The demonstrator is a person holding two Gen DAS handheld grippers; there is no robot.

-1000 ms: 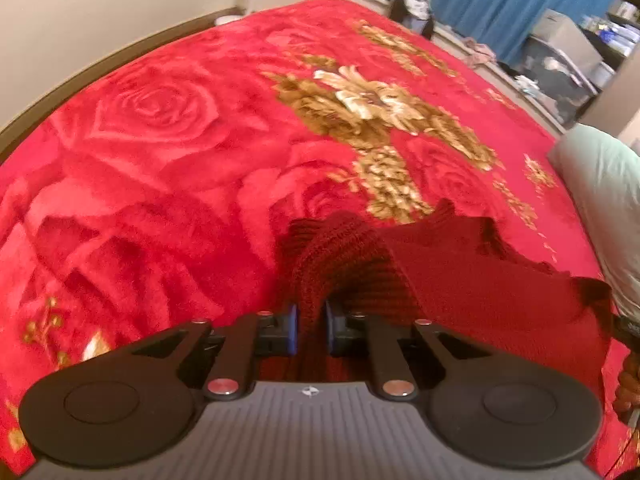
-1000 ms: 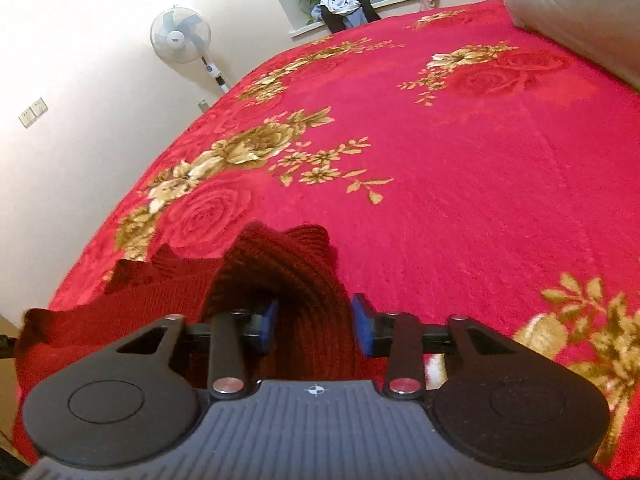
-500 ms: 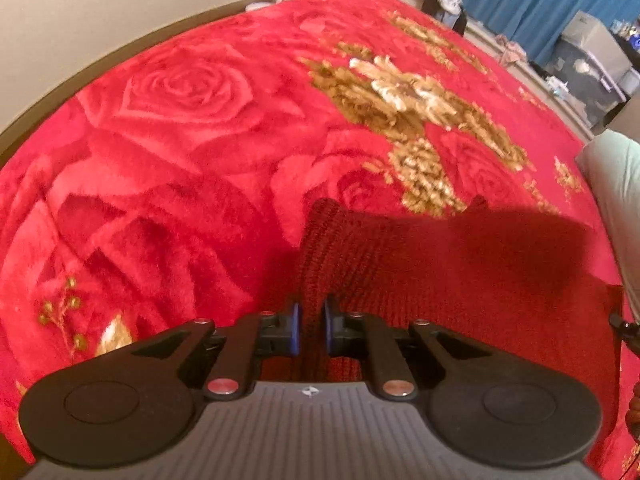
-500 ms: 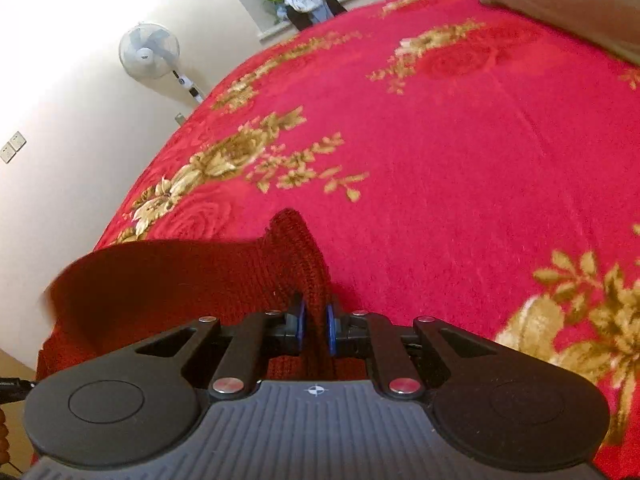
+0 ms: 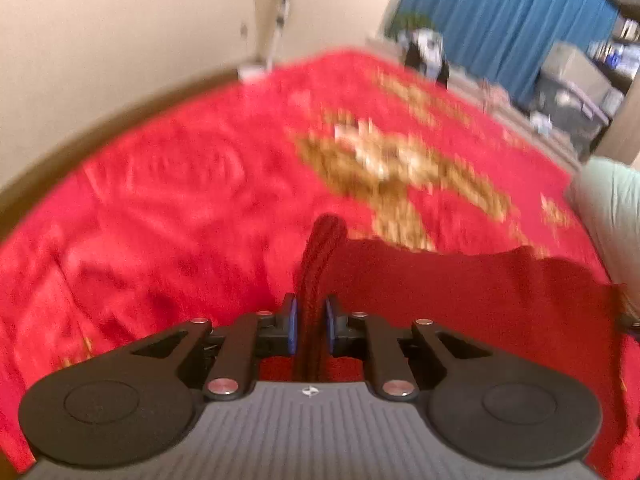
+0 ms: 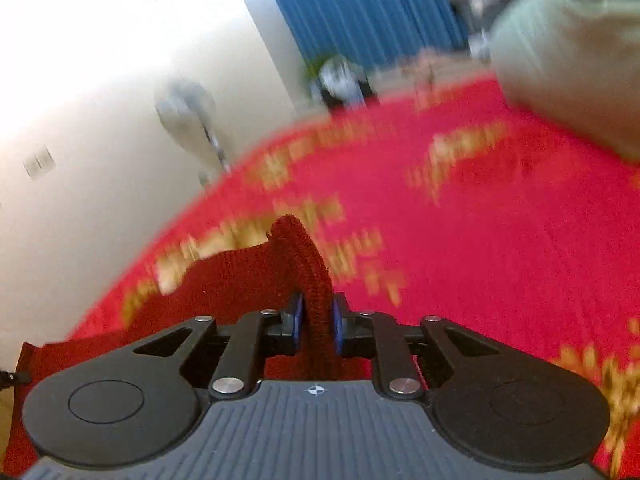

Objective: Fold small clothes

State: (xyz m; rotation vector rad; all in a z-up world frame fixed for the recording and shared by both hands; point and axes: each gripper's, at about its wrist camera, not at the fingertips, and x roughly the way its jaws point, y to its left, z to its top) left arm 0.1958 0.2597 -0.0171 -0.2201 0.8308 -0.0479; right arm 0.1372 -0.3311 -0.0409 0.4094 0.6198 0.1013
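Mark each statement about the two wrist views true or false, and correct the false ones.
1. Dark red knit cloth sits between the left gripper pads. True.
2. The right gripper has nothing between its pads. False: the same knit stands between them.
3. The bedspread is plain blue. False: it is red with gold flowers.
4. A blue curtain hangs beyond the bed. True.
5. A fan stands by the wall. True.

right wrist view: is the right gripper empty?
No, a bunched fold of the dark red knit garment sits between the pads of the right gripper.
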